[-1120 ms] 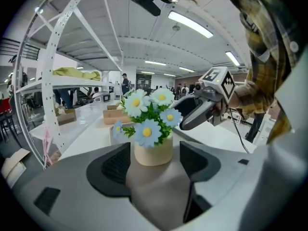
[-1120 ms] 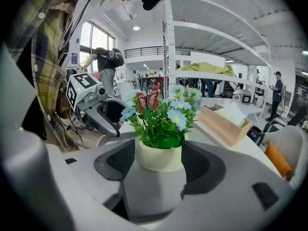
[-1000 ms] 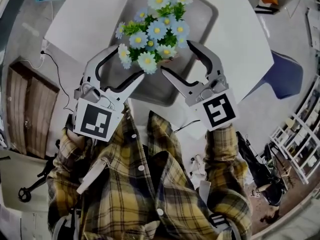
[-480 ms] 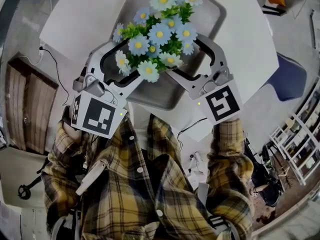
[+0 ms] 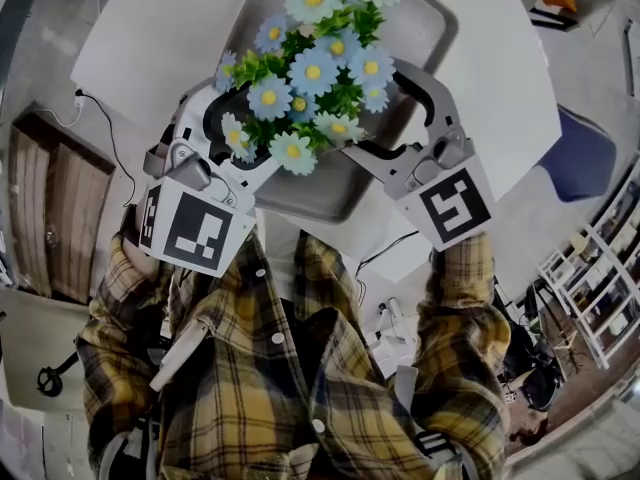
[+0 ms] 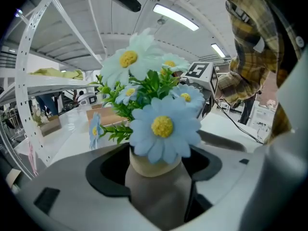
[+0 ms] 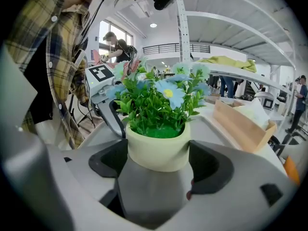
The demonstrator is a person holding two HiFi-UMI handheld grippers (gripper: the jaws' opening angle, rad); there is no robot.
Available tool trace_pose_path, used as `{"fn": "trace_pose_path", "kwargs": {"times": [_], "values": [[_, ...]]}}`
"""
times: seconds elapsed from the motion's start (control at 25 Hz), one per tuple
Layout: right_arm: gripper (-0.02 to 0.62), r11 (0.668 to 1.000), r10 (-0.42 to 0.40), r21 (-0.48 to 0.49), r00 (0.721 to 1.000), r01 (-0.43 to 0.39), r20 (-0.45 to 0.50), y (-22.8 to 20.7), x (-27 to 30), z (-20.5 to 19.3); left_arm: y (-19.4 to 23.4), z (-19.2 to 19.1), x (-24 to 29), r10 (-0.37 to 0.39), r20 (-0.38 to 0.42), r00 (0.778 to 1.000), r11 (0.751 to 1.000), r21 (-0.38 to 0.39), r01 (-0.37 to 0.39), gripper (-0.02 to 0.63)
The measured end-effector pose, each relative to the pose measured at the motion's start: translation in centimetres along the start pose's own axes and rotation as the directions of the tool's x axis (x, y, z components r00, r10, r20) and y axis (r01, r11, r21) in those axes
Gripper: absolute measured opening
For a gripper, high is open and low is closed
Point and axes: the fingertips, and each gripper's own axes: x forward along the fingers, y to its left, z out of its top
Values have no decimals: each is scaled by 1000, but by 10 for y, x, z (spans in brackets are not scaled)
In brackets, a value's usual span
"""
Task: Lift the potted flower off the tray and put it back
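- 2 tools on 1 pot: find the left gripper (image 5: 245, 128) and the right gripper (image 5: 375, 108) bracketing the potted flower (image 5: 305, 78) from opposite sides, presumably to share the load and keep it upright.
- Locate the potted flower over the middle of the grey tray (image 5: 425, 28), on the white table (image 5: 150, 38). Cannot tell whether its base touches the tray: hidden under blooms and jaws.
- Read the left gripper as clamped: pads against the pale rim on both sides in the left gripper view, just under the blooms.
- Read the right gripper as spread about as wide as it goes, jaws having just been opening. Pot stands between them, pads beside the rim rather than squeezing.
- Judge this as the set-down end of the task. Releasing 1 side first leaves a hold against tipping.
- Next, probably: open the left jaws, then back both grippers out level to avoid snagging blooms.
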Motion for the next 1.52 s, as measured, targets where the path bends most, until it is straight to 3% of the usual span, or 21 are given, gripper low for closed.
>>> {"fn": "trace_pose_path", "kwargs": {"times": [0.76,1.0,1.24,1.52], "values": [[371,1000,-22,19,1000,22,2,0,-1,3,3,4,-2,-1,-6,1000,999,-33,0,330],[371,996,-61,69,997,59,38,0,-4,11,6,12,-7,-12,-5,1000,1000,-13,12,330],[371,994,-96,60,994,93,56,0,-12,23,7,24,-13,-13,12,1000,1000,0,13,330],[371,989,-145,45,987,142,69,-2,-2,6,8,8,1,-22,33,999,999,36,21,330]]}}
